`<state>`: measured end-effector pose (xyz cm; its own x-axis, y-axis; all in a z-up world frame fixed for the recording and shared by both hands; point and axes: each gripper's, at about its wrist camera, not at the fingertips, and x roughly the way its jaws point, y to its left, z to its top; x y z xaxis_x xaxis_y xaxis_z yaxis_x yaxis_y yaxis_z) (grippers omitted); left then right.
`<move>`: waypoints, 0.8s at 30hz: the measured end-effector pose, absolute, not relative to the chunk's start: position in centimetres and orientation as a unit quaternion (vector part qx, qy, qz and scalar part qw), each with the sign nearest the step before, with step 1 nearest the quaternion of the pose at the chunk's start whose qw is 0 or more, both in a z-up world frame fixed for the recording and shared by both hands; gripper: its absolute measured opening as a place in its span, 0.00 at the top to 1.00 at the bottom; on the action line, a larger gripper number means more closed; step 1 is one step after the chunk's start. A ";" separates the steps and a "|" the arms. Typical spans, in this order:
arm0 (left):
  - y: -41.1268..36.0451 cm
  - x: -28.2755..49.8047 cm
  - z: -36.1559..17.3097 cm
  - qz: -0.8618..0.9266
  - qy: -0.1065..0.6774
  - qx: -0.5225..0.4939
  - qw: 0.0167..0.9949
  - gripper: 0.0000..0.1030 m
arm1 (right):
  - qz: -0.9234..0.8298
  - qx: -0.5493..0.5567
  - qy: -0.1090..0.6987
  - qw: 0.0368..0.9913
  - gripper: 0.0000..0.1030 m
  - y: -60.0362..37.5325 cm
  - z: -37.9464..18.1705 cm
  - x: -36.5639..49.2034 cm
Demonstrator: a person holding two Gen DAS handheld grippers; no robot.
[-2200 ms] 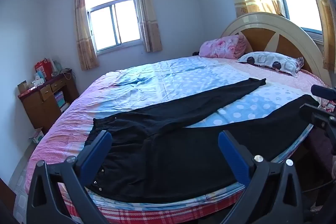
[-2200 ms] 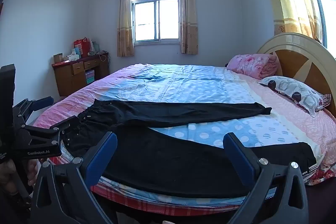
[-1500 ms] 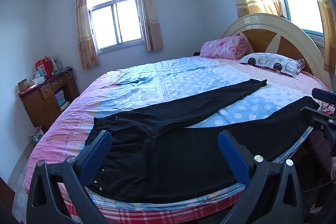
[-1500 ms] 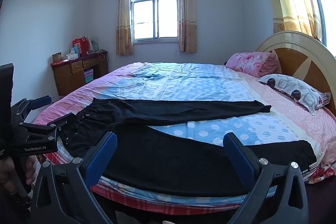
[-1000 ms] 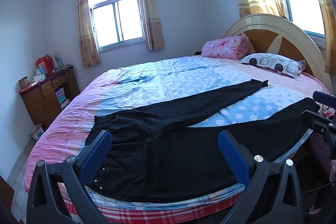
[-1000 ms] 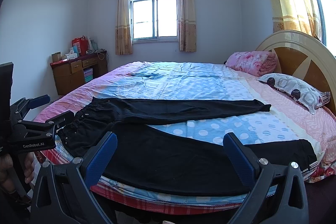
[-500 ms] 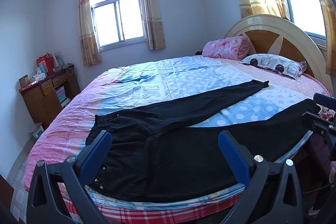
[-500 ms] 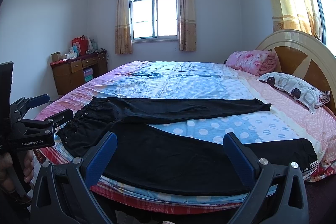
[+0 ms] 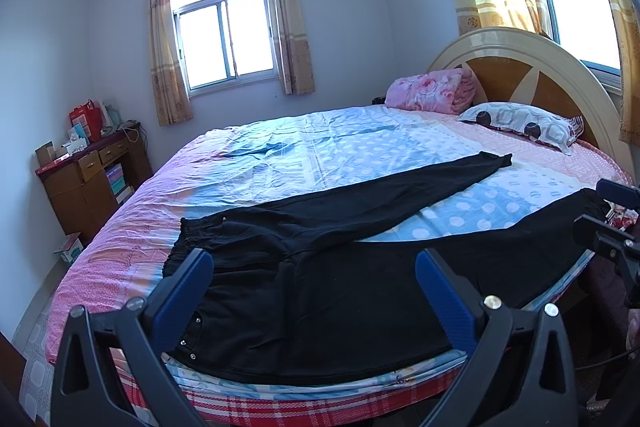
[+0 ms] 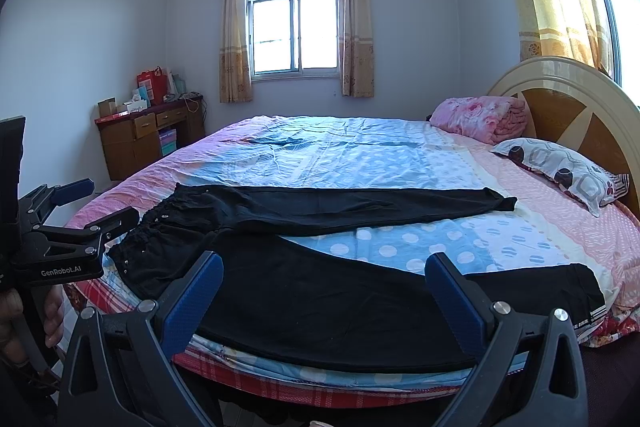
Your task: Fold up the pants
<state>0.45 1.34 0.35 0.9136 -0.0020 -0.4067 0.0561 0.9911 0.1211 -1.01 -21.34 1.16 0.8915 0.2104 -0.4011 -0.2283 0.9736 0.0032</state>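
Black pants (image 9: 320,279) lie flat on the bed with the two legs spread apart in a V, waistband at the left, cuffs toward the headboard. They also show in the right wrist view (image 10: 320,291). My left gripper (image 9: 316,279) is open and empty, held in front of the near bed edge by the waist. My right gripper (image 10: 324,279) is open and empty, in front of the near leg. The left gripper also appears at the left of the right wrist view (image 10: 92,203), beside the waistband.
The bed (image 9: 320,155) has a pink and blue dotted sheet, a patterned pillow (image 9: 520,121) and a folded pink blanket (image 9: 432,91) by the curved headboard (image 9: 532,67). A wooden desk (image 9: 88,179) with boxes stands by the far left wall.
Both views have shifted only slightly; the grippers drift a little relative to the bed. The pants lie as before and both grippers stay open.
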 end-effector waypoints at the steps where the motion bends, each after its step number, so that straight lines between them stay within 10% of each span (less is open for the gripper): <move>1: 1.2 0.5 0.3 -0.015 0.207 0.065 0.976 0.00 | 0.113 -0.022 0.204 0.972 0.01 -21.4 1.2 -1.0; 24: 1.7 0.5 0.3 -0.016 0.210 0.065 0.975 0.00 | 0.113 -0.029 0.214 0.970 0.01 -21.1 0.4 -0.7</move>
